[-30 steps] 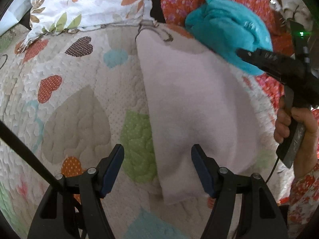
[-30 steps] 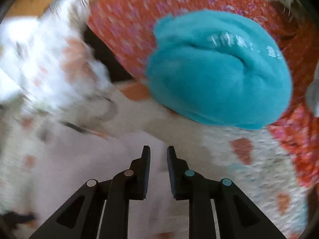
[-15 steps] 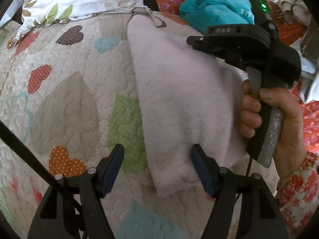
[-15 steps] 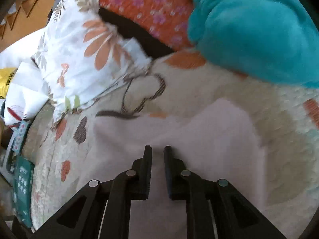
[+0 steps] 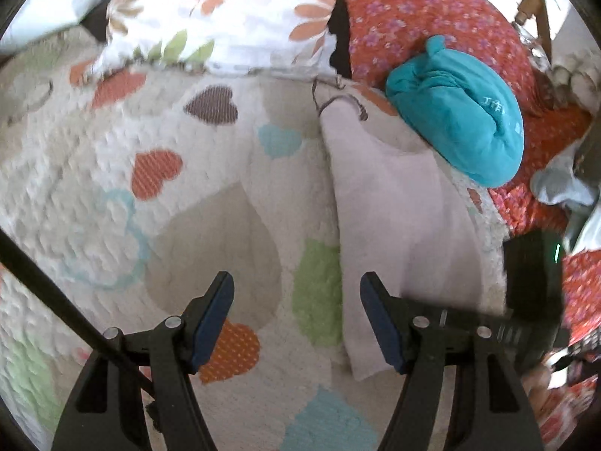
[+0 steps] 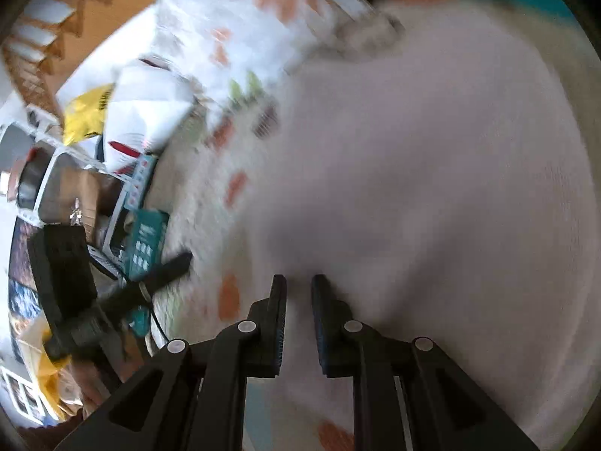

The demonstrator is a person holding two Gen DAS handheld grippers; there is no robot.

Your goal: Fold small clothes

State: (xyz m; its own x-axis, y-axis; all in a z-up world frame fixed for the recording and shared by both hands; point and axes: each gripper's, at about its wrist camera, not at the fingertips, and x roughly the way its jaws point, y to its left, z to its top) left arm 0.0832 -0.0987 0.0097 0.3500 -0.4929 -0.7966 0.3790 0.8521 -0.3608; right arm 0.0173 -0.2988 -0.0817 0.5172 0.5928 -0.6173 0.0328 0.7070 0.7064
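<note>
A pale pink garment (image 5: 398, 210) lies folded lengthwise on the heart-patterned quilt (image 5: 210, 210); it fills the right wrist view (image 6: 432, 173), which is blurred. My left gripper (image 5: 296, 312) is open and empty, hovering over the quilt with its right finger at the garment's near left edge. My right gripper (image 6: 298, 293) has its jaws nearly closed with a narrow gap, low over the garment's left edge; whether cloth is pinched is unclear. The right gripper's dark body (image 5: 533, 285) shows at the right edge of the left wrist view.
A teal bundled garment (image 5: 462, 127) rests on a red floral pillow (image 5: 432, 15) beyond the pink one. A white floral pillow (image 5: 225, 18) lies at the back. Boxes and clutter (image 6: 112, 195) sit beside the bed at left.
The right gripper has swung from above the garment's middle down toward its near end, turning left. The left gripper has stayed open, shifting back slightly.
</note>
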